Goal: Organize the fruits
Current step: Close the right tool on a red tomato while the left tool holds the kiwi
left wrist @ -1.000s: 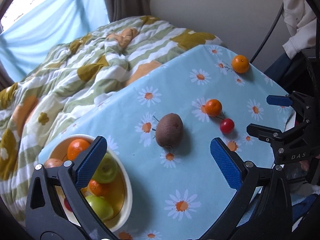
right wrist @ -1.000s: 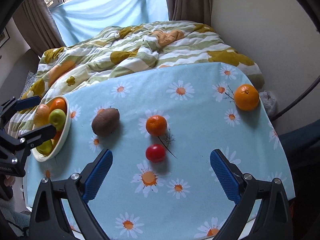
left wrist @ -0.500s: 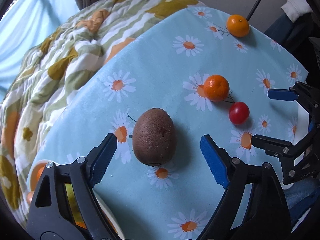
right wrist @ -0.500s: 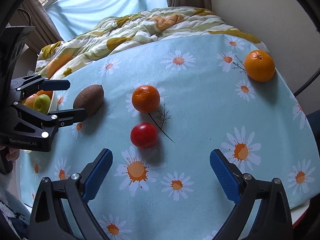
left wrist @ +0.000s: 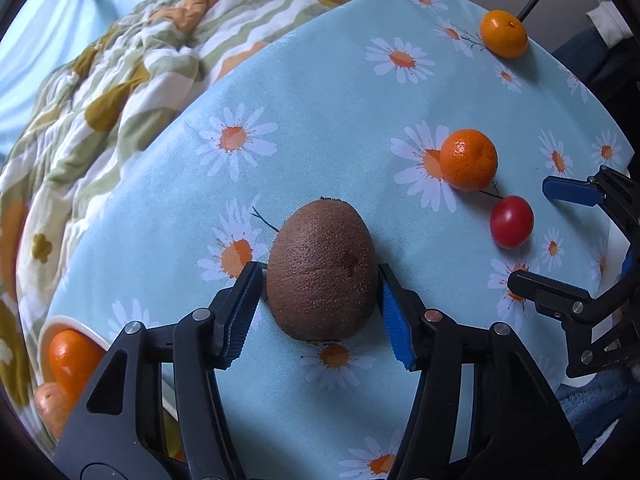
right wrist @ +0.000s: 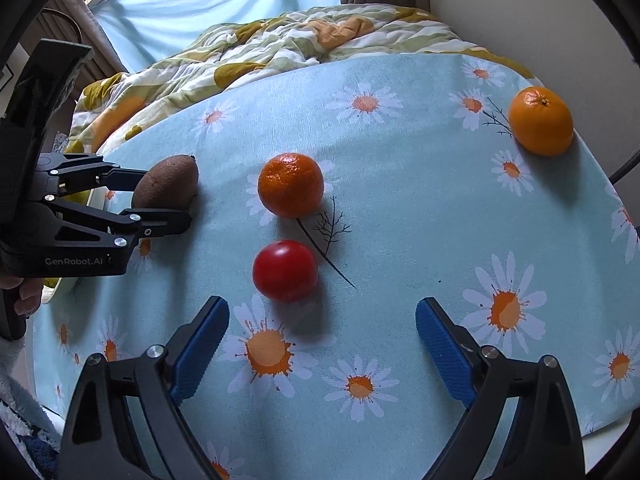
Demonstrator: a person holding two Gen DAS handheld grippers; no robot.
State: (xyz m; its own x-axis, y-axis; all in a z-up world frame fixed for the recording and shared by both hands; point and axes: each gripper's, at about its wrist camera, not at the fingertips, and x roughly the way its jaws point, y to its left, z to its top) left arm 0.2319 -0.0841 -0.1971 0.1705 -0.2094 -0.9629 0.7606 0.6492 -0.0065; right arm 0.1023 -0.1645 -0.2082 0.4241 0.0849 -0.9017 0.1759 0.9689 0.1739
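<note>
Since a second ago left gripper (left wrist: 320, 300) is closing in around the kiwi (left wrist: 322, 270), pads now touching or nearly touching both sides, kiwi still sitting on the table (left wrist: 320, 92), likely headed for the bowl (left wrist: 80, 330) at lower left. Right gripper (right wrist: 320, 344) is dropping toward the tomato (right wrist: 285, 276), jaws wide open and empty, lining up for the next pick.

Bowl (left wrist: 76, 326) mostly hidden, perhaps full
</note>
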